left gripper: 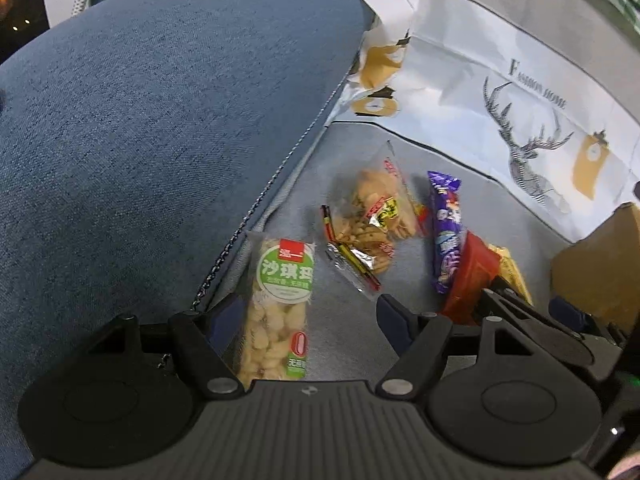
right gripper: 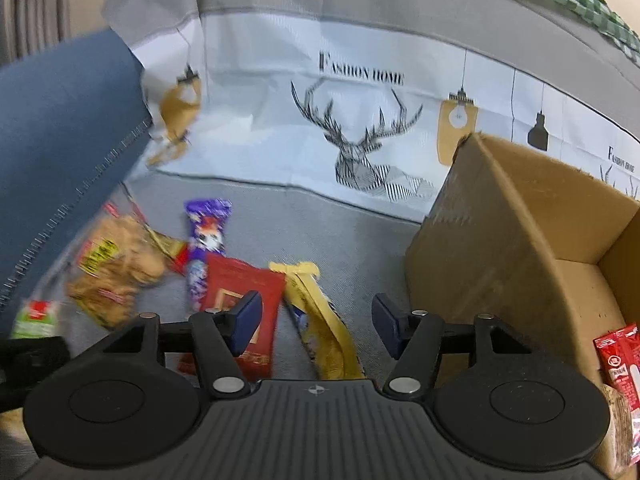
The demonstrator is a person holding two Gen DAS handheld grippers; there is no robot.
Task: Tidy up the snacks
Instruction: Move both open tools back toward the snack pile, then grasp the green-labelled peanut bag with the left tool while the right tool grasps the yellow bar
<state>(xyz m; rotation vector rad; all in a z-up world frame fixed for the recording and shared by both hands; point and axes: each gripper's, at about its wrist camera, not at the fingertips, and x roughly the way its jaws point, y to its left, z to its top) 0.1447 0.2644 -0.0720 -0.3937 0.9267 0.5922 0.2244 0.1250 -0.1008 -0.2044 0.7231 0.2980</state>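
Observation:
Snacks lie on a grey cloth surface. In the left wrist view my left gripper (left gripper: 308, 316) is open around a green-labelled clear snack pack (left gripper: 278, 308), which lies between its fingers. Beyond it lie a clear bag of brown crackers (left gripper: 370, 216), a purple wrapper (left gripper: 446, 232) and a red packet (left gripper: 472, 272). In the right wrist view my right gripper (right gripper: 316, 322) is open above a yellow wrapper (right gripper: 324, 320), with the red packet (right gripper: 240, 300) behind its left finger (right gripper: 246, 320). The purple wrapper (right gripper: 204, 240) and cracker bag (right gripper: 116, 268) lie further left.
An open cardboard box (right gripper: 500, 240) stands at the right; a red packet (right gripper: 620, 360) lies inside it. A blue cushion (left gripper: 160, 120) rises at the left. A white deer-print cloth (right gripper: 360, 140) hangs behind. The right gripper (left gripper: 520, 308) shows in the left wrist view.

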